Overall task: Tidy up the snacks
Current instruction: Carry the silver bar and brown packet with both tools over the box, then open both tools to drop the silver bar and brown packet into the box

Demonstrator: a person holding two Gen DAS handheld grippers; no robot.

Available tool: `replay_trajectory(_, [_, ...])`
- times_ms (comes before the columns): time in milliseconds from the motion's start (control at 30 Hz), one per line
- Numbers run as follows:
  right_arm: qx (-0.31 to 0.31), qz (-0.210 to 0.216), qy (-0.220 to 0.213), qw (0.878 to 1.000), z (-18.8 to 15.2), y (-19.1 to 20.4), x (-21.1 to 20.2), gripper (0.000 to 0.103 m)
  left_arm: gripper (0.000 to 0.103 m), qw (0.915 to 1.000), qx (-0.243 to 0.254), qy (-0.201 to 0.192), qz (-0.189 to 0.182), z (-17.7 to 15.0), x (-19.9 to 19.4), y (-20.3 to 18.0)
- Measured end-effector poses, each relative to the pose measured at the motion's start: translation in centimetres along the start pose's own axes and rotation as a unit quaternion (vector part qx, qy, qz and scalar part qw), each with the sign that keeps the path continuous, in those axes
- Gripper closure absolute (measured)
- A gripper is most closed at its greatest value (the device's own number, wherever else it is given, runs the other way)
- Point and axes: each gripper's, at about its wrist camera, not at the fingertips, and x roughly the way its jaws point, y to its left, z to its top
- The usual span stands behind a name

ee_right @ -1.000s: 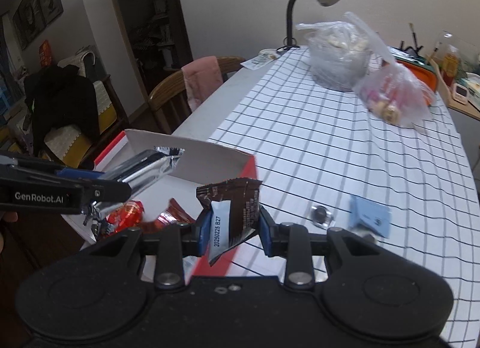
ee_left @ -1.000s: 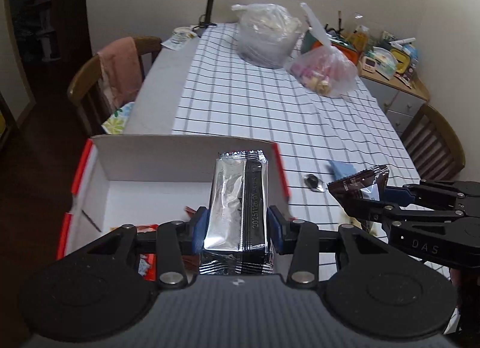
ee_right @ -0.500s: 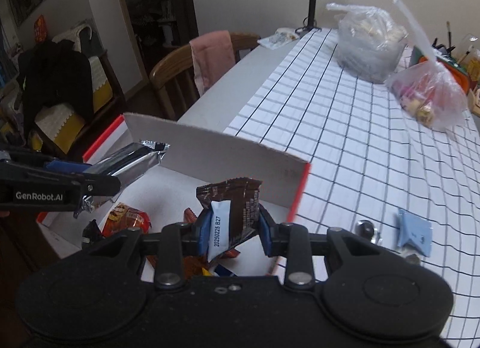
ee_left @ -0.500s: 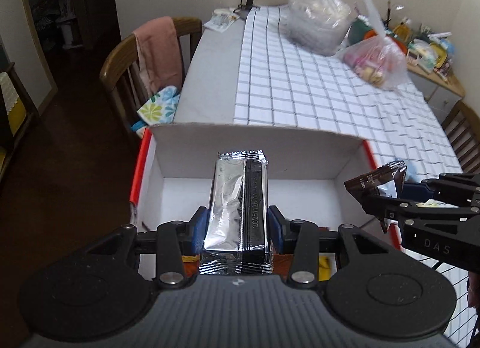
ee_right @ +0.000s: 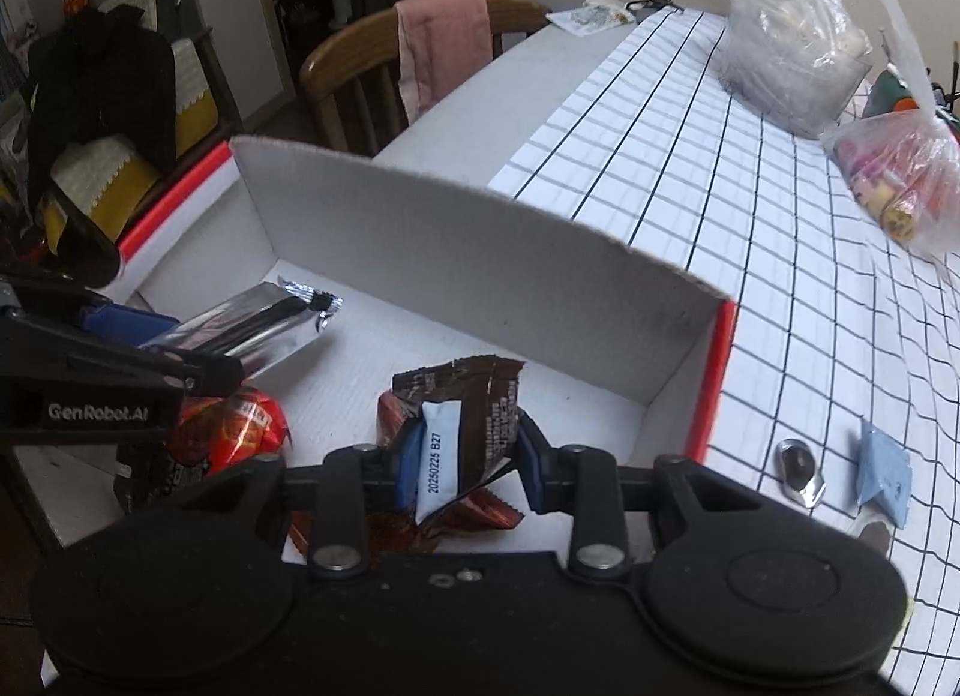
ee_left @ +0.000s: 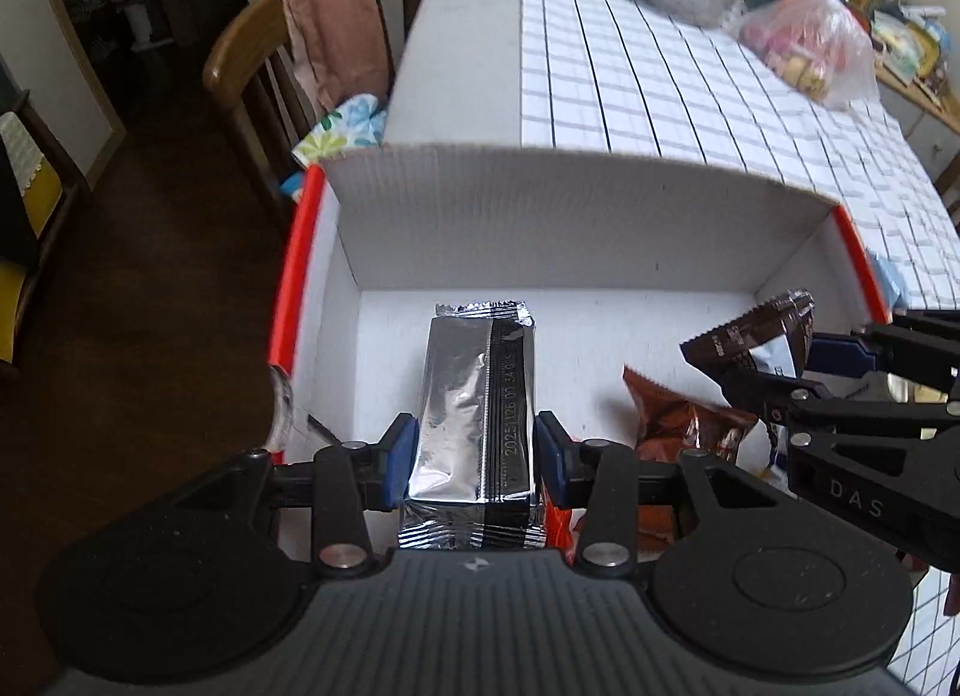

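Table w/ white cloth (ee_left: 660, 114), black grid lines. Far end: big clear plastic bag (ee_right: 792, 54), lamp base (ee_right: 660, 6) next to it, some paper (ee_right: 591, 15) near the corner. Second clear bag (ee_right: 900, 180) w/ pink and yellow items inside, well apart from the first. Nearer on the cloth: small silver object (ee_right: 795, 465) and folded blue paper (ee_right: 882, 471), just beside each other. Wooden chair (ee_left: 252, 54) at table's side, pink towel (ee_left: 336, 24) over its back, floral cushion (ee_left: 342, 126) on the seat. Another chair w/ dark garment (ee_right: 96, 78) draped on it, further off. Dark wood floor (ee_left: 150, 276).
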Motion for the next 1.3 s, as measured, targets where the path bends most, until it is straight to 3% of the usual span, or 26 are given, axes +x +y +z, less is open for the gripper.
replay_trajectory(467, [0.001,0.014,0.003,1.0,-0.2,0.4,-0.4,0.062,0.061,0.9999,0.015,0.005,0.001,-0.1,0.4,-0.5])
replay_trajectory(667, [0.005,0.025,-0.016,1.0,-0.2,0.3,-2.2,0.056,0.051,0.9998,0.013,-0.015,-0.008,-0.4,-1.0,-0.6])
replay_trajectory(1300, [0.02,0.044,-0.095,0.994,-1.7,-1.7,-10.6,0.032,0.038,0.9938,0.012,-0.102,-0.041,-1.8,-7.8,-3.2])
